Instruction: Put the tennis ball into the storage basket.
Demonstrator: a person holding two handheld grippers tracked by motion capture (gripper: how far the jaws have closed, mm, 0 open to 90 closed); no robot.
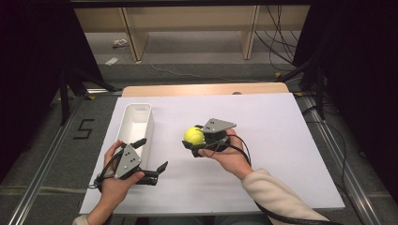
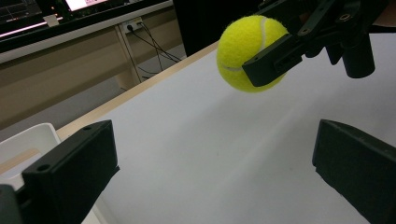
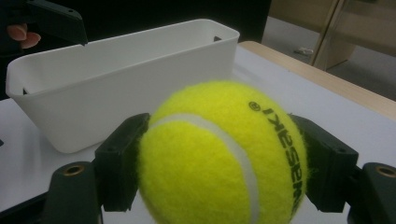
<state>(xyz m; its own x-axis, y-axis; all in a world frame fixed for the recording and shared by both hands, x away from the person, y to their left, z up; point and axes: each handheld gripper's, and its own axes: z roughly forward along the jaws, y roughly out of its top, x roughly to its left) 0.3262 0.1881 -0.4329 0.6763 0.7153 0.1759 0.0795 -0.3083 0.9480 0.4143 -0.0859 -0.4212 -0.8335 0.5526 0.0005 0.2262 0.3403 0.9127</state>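
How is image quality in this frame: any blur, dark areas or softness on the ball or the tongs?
High view: white table cover evenly lit, surroundings very dark, tennis ball small and slightly soft. Left gripper view: ball fairly sharp, own tongs dark with little detail. Right gripper view: ball looms close, its lower edge blurred, printed lettering readable; white bin behind it clear.

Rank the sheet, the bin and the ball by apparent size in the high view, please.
1. White sheet, clearly largest.
2. White bin.
3. Tennis ball, smallest, held between the right gripper fingers above the sheet, so slightly nearer the camera; the order holds.
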